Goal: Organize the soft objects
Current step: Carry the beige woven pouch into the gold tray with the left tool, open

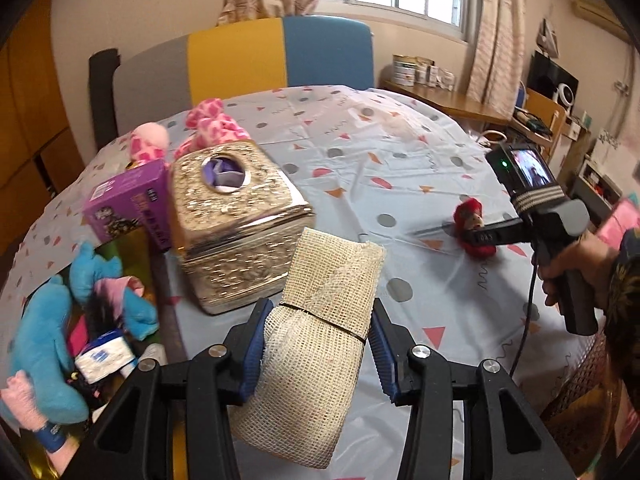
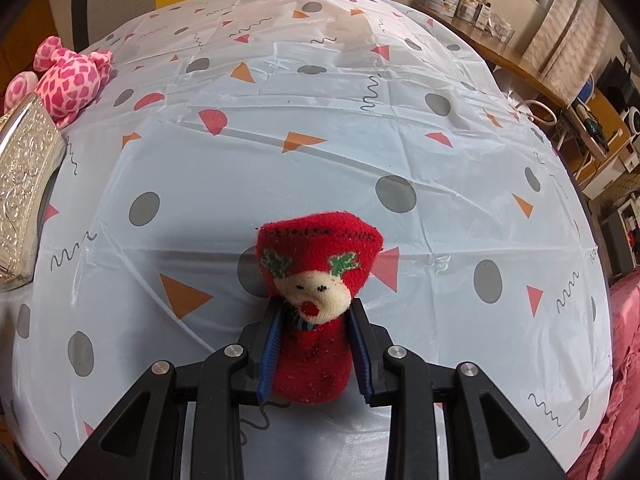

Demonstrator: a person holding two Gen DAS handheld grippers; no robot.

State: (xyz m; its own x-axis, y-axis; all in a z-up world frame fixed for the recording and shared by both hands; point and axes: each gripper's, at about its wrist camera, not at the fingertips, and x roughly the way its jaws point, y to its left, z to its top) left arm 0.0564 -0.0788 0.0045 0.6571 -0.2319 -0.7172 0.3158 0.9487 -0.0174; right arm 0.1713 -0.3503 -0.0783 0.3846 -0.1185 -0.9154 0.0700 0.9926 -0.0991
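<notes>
My left gripper (image 1: 318, 346) is shut on a rolled cream mesh cloth (image 1: 320, 328) bound by a dark band, held up above the table. In the right wrist view my right gripper (image 2: 316, 350) is shut on a red sock doll (image 2: 318, 284) with a cream face and green ears, just over the patterned tablecloth (image 2: 320, 140). The left wrist view shows that same right gripper (image 1: 476, 238) at the right, a hand (image 1: 576, 268) around its handle, with the red doll (image 1: 470, 216) in its jaws. A blue plush toy (image 1: 48, 344) lies at the lower left.
An ornate silver tissue box (image 1: 236, 220) stands left of centre, a purple box (image 1: 128, 208) beside it. A pink spotted plush (image 1: 212, 124) lies behind them, seen too as pink plush (image 2: 68, 80). A gold-lined container (image 1: 132, 248) at the left holds plush toys and small packs. A chair (image 1: 248, 60) stands beyond the table.
</notes>
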